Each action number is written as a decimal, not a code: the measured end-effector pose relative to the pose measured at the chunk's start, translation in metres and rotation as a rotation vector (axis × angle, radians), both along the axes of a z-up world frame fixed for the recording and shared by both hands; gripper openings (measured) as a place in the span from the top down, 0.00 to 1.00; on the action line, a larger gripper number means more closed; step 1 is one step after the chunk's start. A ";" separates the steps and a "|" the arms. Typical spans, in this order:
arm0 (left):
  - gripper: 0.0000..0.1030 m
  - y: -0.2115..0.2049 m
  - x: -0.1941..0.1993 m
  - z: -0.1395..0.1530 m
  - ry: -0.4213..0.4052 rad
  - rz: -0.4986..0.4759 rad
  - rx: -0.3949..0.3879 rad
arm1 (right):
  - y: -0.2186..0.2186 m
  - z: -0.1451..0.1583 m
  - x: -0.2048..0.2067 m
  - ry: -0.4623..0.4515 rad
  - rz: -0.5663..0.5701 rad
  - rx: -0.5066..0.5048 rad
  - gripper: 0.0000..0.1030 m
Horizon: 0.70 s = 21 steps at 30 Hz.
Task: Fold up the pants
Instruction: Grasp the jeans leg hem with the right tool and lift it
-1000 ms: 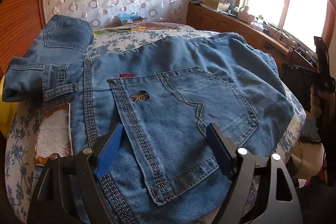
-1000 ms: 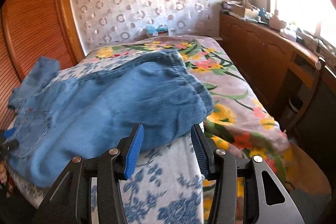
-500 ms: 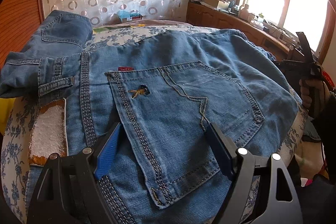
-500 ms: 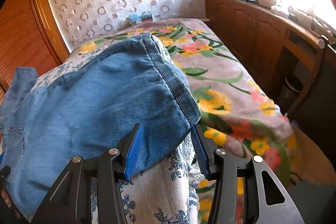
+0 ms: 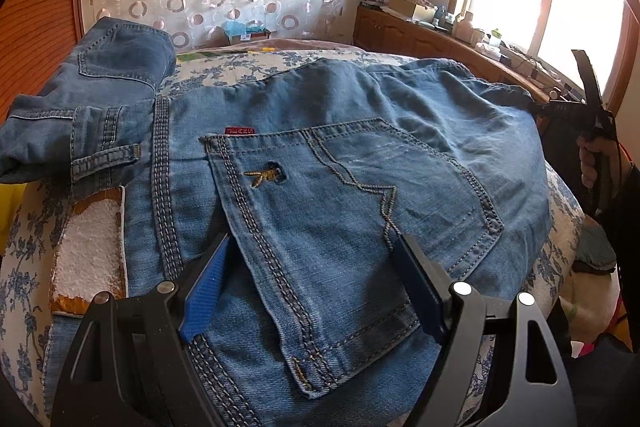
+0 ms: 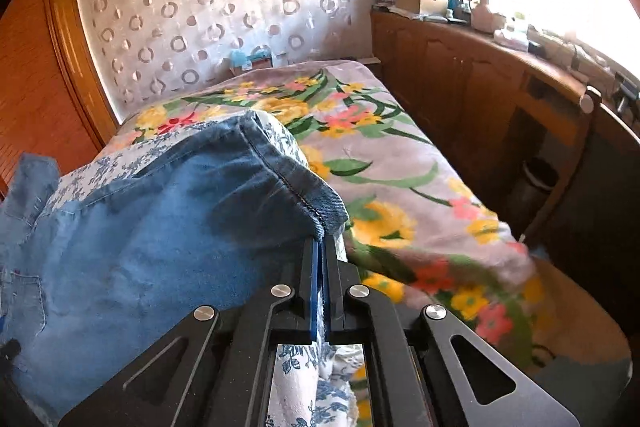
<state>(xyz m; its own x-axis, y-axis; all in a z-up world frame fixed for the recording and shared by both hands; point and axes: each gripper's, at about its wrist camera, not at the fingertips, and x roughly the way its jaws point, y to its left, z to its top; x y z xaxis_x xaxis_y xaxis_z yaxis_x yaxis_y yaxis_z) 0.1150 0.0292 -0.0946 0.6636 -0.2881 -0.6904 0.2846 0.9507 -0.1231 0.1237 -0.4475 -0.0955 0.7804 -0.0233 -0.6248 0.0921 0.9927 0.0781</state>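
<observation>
Jaws: right gripper clenched on the hem corner of the jeans, pads pinching denim at centre of the right wrist view; left gripper released, fingers wide apart and straddling the back pocket near the bottom of the left wrist view, w/ no pinch on the cloth that can be seen. Step in hand, by the look of it: carrying the leg end over toward the waist for a fold. To do it well, the right grip should probably lift the hem clear of the bed before swinging across, keep both layers of the cuff together so it doesn't splay, and lay it square on the waistband; the left likely needs to press or pinch the seat so the jeans don't drag. Whether the bedcover is caught in the right pinch can't be told. The jeans are blue denim, lying seat-up across the floral bedcover, filling the middle of the left wrist view; waistband w/ belt loops runs down the left side, a red tag sits above the pocket, and a rumpled leg part bunches at upper left. Fabric looks heavy, lightly creased.
</observation>
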 end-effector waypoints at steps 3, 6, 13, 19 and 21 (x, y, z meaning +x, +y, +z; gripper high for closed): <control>0.21 0.002 0.000 0.004 0.010 0.010 -0.018 | 0.007 0.011 -0.007 -0.030 0.039 0.009 0.99; 0.21 0.007 -0.002 0.011 0.008 0.025 -0.035 | 0.021 0.028 -0.018 -0.075 0.092 0.022 0.99; 0.21 0.016 -0.010 0.039 -0.053 0.048 -0.031 | 0.078 0.069 -0.045 -0.163 0.288 0.012 0.99; 0.21 0.024 -0.016 0.060 -0.105 0.064 -0.024 | 0.132 0.092 -0.072 -0.207 0.469 -0.006 0.99; 0.21 0.028 -0.017 0.064 -0.115 0.069 -0.027 | 0.149 0.097 -0.081 -0.215 0.534 -0.011 0.99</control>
